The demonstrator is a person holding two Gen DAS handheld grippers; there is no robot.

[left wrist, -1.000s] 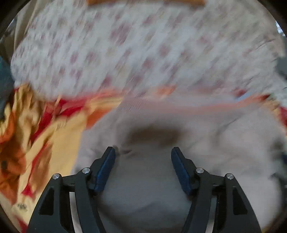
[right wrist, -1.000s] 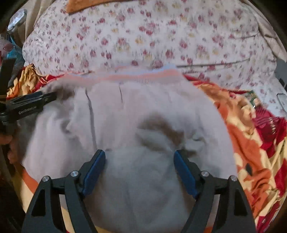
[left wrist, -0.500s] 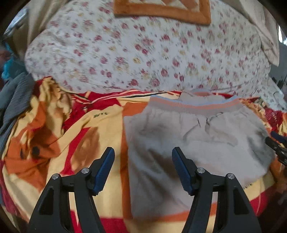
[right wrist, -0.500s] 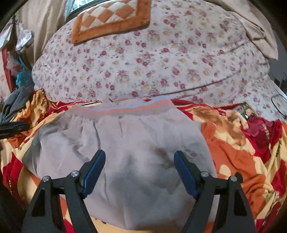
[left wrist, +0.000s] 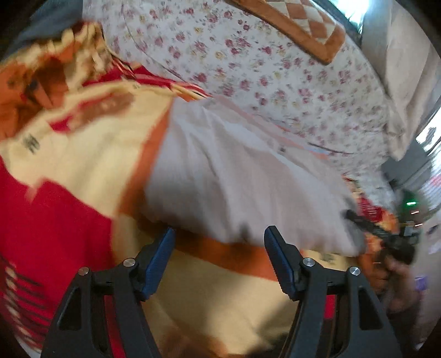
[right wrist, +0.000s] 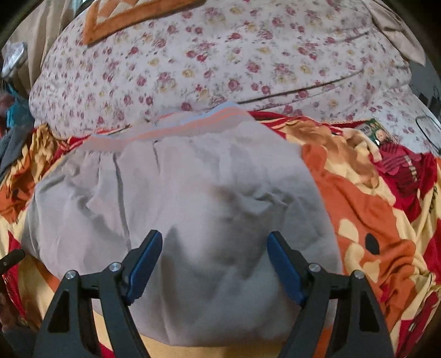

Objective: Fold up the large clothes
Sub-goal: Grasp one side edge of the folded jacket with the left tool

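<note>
A folded light grey garment (right wrist: 193,198) with an orange-striped waistband (right wrist: 176,129) lies flat on a red, orange and cream blanket (right wrist: 366,220). My right gripper (right wrist: 215,258) is open and empty, hovering over the garment's near part. My left gripper (left wrist: 219,253) is open and empty, over the blanket at the garment's near left edge; the garment shows in the left wrist view (left wrist: 234,179), blurred. The right gripper also shows in the left wrist view (left wrist: 383,234), at the garment's right corner.
A floral quilt (right wrist: 220,60) is heaped behind the garment, with an orange checked cushion (left wrist: 297,24) on top. A dark red cloth (right wrist: 402,165) and a small printed packet (right wrist: 377,132) lie at the right. Grey clothing (left wrist: 46,19) lies at far left.
Both grippers have let go of the garment and drawn back. The left gripper has swung left and tilted, now at the garment's near left edge. The garment lies flat.
</note>
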